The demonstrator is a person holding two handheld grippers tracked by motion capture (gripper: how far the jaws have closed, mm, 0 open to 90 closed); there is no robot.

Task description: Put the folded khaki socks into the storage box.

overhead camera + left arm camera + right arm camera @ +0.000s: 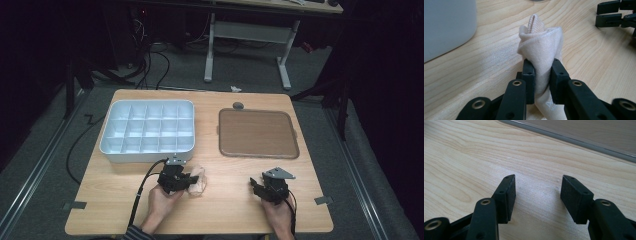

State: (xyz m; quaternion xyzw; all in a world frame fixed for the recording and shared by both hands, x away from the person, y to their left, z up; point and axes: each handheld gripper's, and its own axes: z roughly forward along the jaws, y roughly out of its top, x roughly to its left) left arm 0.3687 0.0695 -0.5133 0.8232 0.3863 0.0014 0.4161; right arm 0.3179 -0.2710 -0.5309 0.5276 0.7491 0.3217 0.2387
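High view: compartment tray (148,131) empty; brown tray (258,134) bare.

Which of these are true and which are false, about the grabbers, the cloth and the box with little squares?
1. The left gripper pinches the beige cloth. True.
2. The right gripper holds the cloth too. False: its jaws stand apart over bare table.
3. The white compartment box has socks inside. False: its compartments look empty.
4. The brown tray lies right of the box. True.
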